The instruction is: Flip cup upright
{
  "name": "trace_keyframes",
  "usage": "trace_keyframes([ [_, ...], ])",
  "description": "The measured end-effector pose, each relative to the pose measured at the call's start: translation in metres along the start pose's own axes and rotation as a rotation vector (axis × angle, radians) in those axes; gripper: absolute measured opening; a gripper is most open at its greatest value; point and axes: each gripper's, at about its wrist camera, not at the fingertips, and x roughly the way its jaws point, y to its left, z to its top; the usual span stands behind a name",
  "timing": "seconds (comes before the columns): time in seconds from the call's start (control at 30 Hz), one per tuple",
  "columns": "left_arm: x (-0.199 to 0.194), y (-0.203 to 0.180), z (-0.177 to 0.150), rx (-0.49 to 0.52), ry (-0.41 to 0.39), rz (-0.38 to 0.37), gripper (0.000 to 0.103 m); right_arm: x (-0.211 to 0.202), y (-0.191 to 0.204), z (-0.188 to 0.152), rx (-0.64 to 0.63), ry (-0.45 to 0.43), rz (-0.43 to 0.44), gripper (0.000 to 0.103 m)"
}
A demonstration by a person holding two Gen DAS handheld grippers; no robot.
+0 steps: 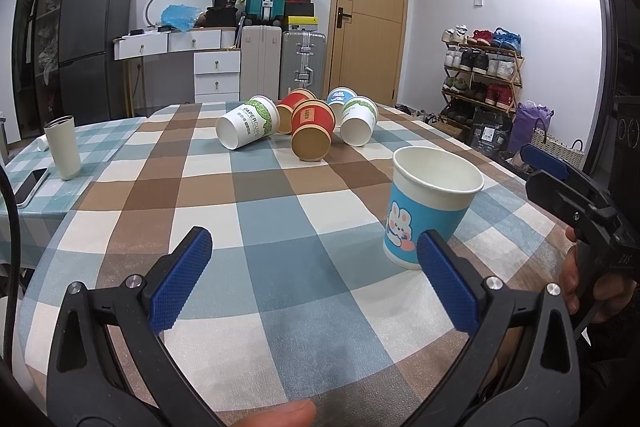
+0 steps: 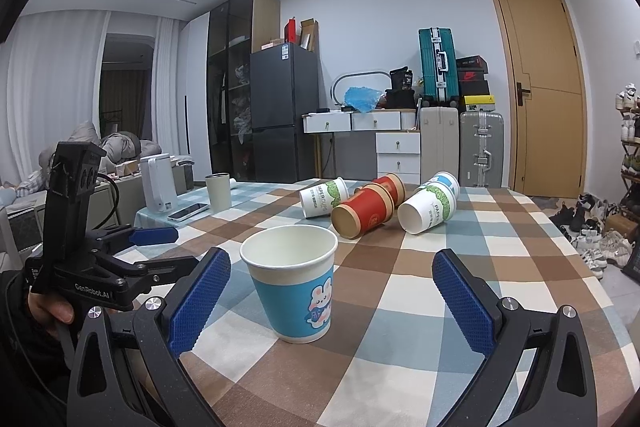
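A blue paper cup with a rabbit print [image 1: 428, 211] stands upright on the checked tablecloth [image 1: 256, 219]. In the right wrist view the blue cup [image 2: 294, 287] stands between my open right fingers, nearer the left one, touching neither. My right gripper [image 2: 332, 291] is open and empty. My left gripper [image 1: 316, 267] is open and empty, with the cup just beyond its right fingertip [image 1: 436, 251]. Several cups lie on their sides farther back: a white-green one [image 1: 248, 125], two red ones [image 1: 312, 135], another white-green one [image 1: 359, 125] and a blue one [image 1: 341, 97].
A grey tumbler [image 1: 62, 147] and a phone [image 1: 30, 185] sit on the table's left part. A white kettle [image 2: 158, 183] stands beyond them. The table's right edge drops to a floor with shoes [image 2: 600, 239]. Suitcases [image 1: 302, 63], drawers and a door stand behind.
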Motion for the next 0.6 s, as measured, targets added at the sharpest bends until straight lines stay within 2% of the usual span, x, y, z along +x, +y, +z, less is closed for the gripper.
trace_keyframes([
  [0.6, -0.0004, -0.0001, -0.0009, -0.001, -0.002, -0.001, 0.102, 0.0005, 0.0012, -0.0012, -0.001, 0.001, 0.0, 0.103],
])
